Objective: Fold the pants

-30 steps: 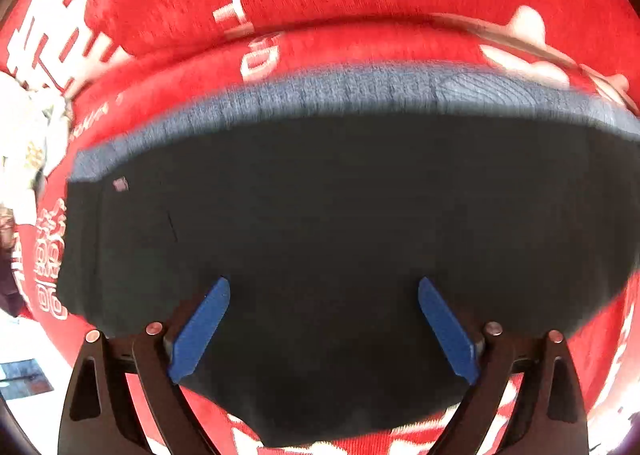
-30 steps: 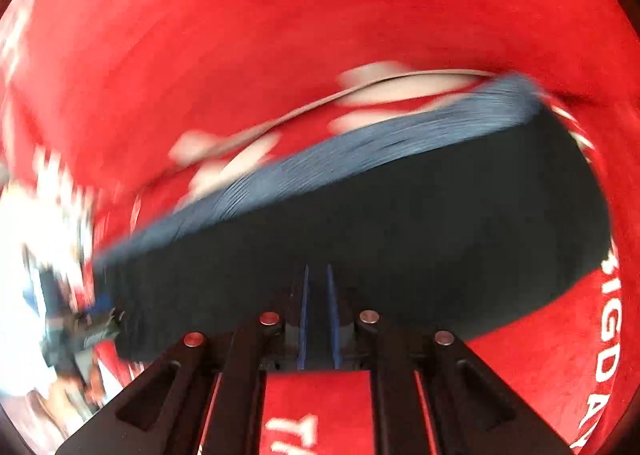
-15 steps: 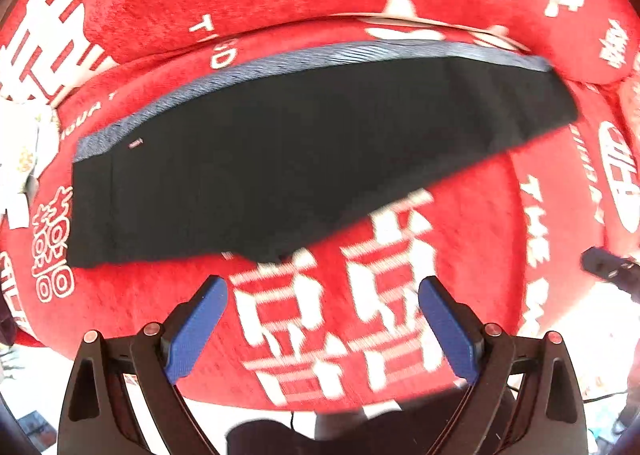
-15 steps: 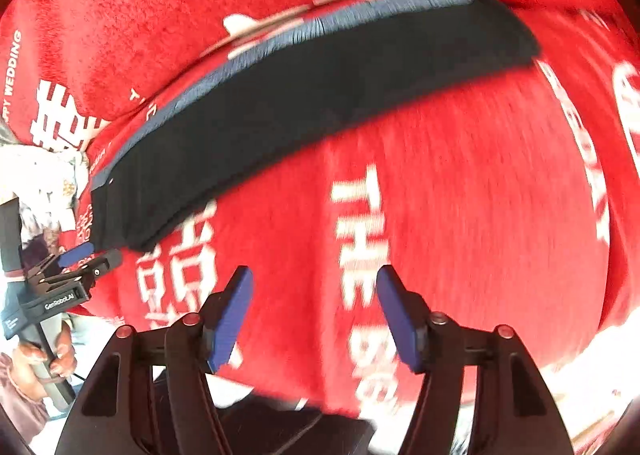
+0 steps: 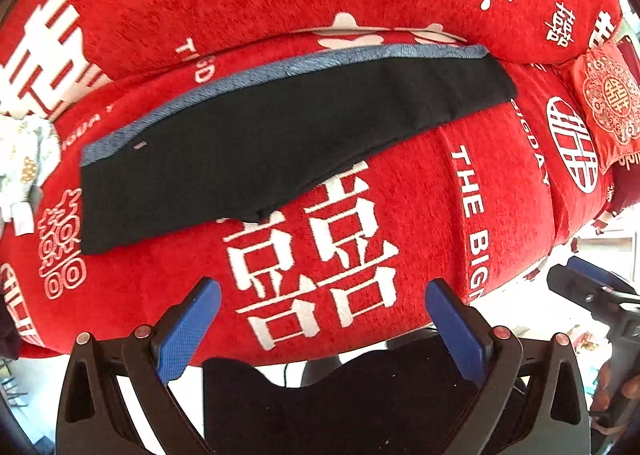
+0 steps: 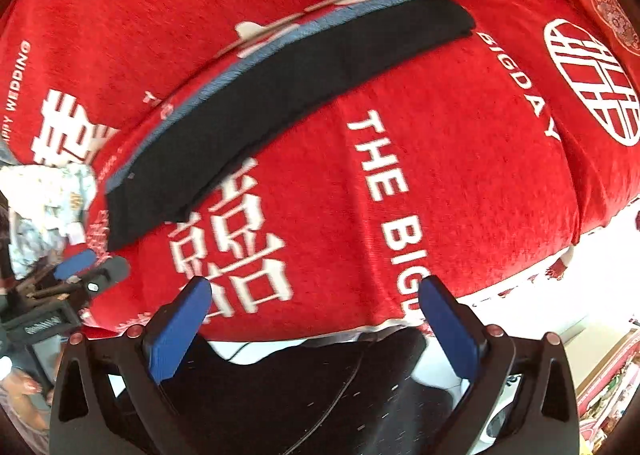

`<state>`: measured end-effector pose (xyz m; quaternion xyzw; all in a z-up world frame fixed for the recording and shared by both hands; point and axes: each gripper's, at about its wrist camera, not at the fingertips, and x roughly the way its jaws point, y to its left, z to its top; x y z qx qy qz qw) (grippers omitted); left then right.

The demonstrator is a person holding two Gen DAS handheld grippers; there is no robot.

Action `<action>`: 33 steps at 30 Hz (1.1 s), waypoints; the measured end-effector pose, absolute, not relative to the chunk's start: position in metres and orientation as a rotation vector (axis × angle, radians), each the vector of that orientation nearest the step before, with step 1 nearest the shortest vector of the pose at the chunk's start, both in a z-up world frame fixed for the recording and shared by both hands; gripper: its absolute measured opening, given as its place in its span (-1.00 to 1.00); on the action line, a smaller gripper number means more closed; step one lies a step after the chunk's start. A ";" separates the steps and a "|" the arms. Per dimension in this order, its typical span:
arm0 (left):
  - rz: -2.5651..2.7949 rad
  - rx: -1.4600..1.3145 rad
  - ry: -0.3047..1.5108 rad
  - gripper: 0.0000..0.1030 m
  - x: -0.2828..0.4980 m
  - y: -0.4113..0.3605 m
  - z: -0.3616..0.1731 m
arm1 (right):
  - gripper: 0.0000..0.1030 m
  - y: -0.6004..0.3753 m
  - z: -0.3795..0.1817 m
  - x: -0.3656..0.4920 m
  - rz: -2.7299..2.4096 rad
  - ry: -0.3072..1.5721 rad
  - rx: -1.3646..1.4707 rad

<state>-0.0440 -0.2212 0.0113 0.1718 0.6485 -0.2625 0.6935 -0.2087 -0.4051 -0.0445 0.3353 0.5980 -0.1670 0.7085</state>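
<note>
The black pants [image 5: 280,135] lie folded lengthwise in a long strip on the red sofa seat [image 5: 400,215], with a blue-grey inner edge along the far side. They also show in the right wrist view [image 6: 280,95]. My left gripper [image 5: 324,323] is open and empty, pulled back over the seat's front edge. My right gripper [image 6: 312,323] is open and empty too, also back from the pants. The right gripper shows at the right edge of the left wrist view [image 5: 592,295]; the left gripper shows at the left edge of the right wrist view [image 6: 80,271].
The sofa cover is red with white characters and "THE BIGDAY" lettering. A red embroidered cushion [image 5: 608,95] lies at the far right. A pale patterned cloth [image 5: 24,159] lies at the left end. A dark chair back or garment [image 5: 340,395] is below the grippers.
Both grippers have pulled back from the pants toward the seat's front edge. The right gripper, shut at the pants one second ago, has opened. The pants stay flat on the seat.
</note>
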 end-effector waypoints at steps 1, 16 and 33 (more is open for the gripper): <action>-0.585 0.377 1.445 0.99 -0.044 -0.222 0.015 | 1.00 -0.406 -0.039 -0.207 -0.368 1.320 0.752; -0.511 0.356 1.494 0.99 -0.039 -0.305 0.021 | 1.00 -0.500 -0.036 -0.202 -0.347 1.325 0.857; -0.472 0.484 1.568 0.99 -0.032 -0.412 -0.051 | 1.00 -0.605 -0.113 -0.239 -0.388 1.332 1.092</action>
